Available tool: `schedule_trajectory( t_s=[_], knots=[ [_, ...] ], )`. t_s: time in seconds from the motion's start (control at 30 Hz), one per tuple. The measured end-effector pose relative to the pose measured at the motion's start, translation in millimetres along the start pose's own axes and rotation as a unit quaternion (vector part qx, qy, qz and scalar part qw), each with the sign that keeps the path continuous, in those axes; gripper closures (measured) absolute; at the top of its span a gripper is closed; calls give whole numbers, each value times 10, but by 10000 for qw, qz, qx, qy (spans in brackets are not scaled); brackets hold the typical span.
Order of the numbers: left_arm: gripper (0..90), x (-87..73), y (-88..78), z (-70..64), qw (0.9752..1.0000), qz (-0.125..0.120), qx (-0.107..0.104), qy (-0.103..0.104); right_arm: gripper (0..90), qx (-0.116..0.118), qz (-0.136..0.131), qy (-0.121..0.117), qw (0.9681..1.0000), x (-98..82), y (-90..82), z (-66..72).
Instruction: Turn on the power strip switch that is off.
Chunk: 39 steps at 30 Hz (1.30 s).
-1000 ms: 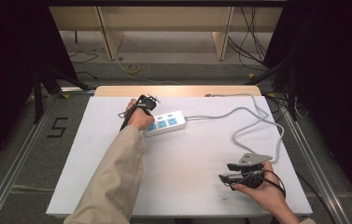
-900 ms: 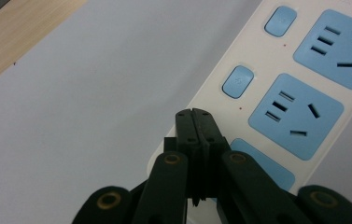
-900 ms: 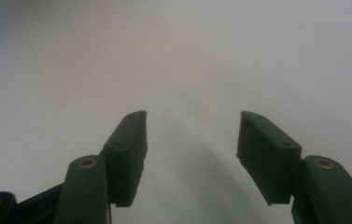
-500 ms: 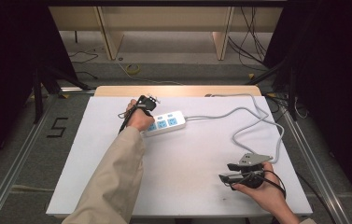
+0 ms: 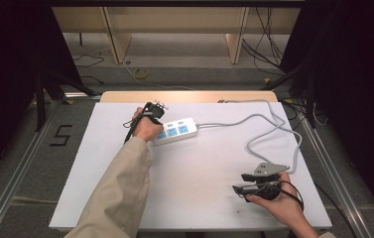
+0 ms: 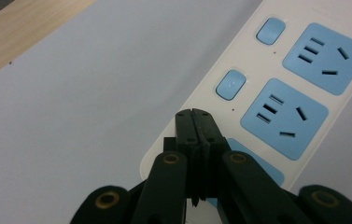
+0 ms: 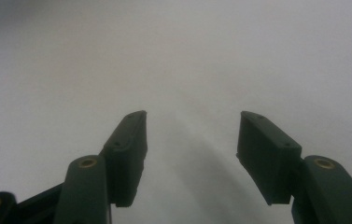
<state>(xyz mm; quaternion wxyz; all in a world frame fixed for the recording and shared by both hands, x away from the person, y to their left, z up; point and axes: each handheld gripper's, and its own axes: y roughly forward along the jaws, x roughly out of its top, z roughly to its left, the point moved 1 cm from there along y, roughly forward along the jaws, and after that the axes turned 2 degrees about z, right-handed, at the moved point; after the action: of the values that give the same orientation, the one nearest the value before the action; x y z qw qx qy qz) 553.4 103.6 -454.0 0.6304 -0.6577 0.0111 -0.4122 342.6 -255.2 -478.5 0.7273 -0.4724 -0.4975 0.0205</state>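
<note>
A white power strip (image 5: 177, 131) with blue sockets and blue switches lies at the back middle of the white table (image 5: 199, 198). My left gripper (image 5: 153, 115) is held over the strip's left end. In the left gripper view its jaws (image 6: 195, 115) are pressed together with nothing between them, their tips over the strip (image 6: 276, 79) beside a blue switch (image 6: 230, 85). Whether the tips touch the strip I cannot tell. My right gripper (image 5: 239, 182) rests low at the front right of the table, pointing left. Its jaws (image 7: 192, 122) stand open over bare tabletop.
The strip's grey cable (image 5: 274, 124) runs right, loops near the table's right edge and leaves over the back edge. A wooden strip (image 5: 189, 96) borders the table's far side. Shelving legs and loose wires stand on the floor beyond.
</note>
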Motion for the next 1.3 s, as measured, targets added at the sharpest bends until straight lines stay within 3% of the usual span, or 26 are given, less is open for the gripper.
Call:
schedule_trajectory(
  t_s=[0.13,0.27,0.37,0.5,0.73,1.0,1.13,1.3],
  knots=[
    [870,11,-79,13,9997,-200,-76,-136,434,-1,0,1,10000,0,0,1],
    [840,2,-182,18,9994,-326,-111,-103,433,-1,-1,21,10000,1,5,3],
    [828,-20,-259,44,9988,-399,-189,-192,433,2,16,10,10000,2,11,7],
    [802,-64,-345,77,9983,-525,-133,-215,433,3,17,3,10000,2,11,11],
    [741,-161,-464,87,9973,-621,-282,-266,434,-8,19,18,10000,4,16,10],
    [592,-266,-626,38,9933,-843,-619,-484,433,-7,29,15,10000,4,17,7],
    [512,-323,-700,9,9924,-948,-575,-534,433,-13,30,14,10000,6,18,8],
    [427,-397,-774,-36,9907,-1017,-692,-575,433,-22,28,22,10000,6,16,1]
  ],
)
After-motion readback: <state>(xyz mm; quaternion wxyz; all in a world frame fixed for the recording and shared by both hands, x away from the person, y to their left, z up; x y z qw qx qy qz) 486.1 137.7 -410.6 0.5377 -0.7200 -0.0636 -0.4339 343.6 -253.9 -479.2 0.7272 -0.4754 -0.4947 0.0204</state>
